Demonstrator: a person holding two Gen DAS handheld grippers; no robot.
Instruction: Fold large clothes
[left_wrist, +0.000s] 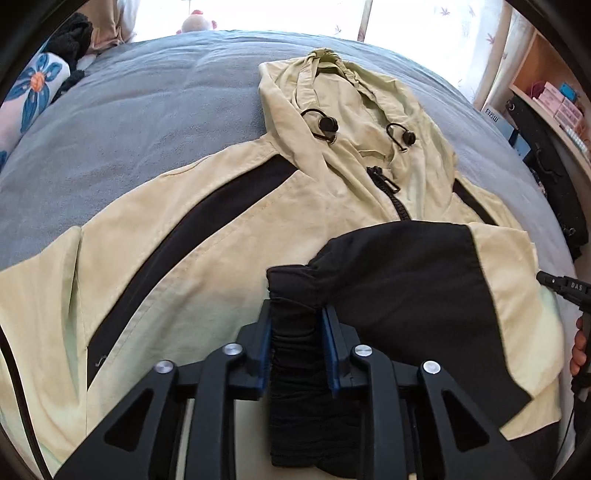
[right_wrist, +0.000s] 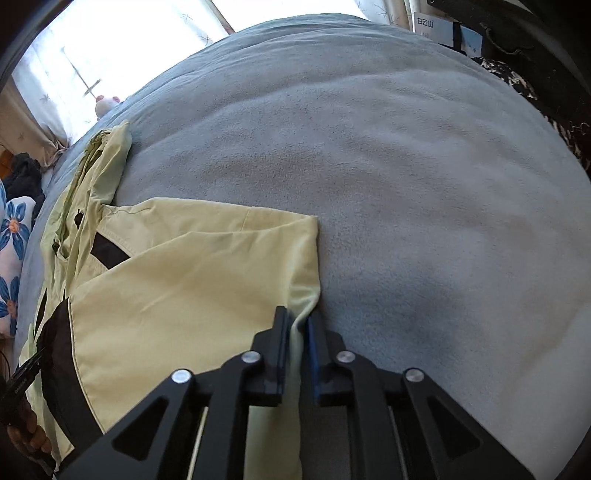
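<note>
My left hand-held gripper (left_wrist: 297, 325) is clamped on the black cuff (left_wrist: 295, 295) of the jacket (left_wrist: 207, 236) spread on the bed (left_wrist: 147, 96); my right hand-held gripper (right_wrist: 295, 325) pinches its pale edge, thinly I think. That edge could slip out if I lift unevenly.

Your window (left_wrist: 258, 14) backlight blows out to white; blanket (right_wrist: 406, 184) evenly daylit, soft shadows. Fisheye bends your edges, dark vignette corners. Focus sharp.
</note>
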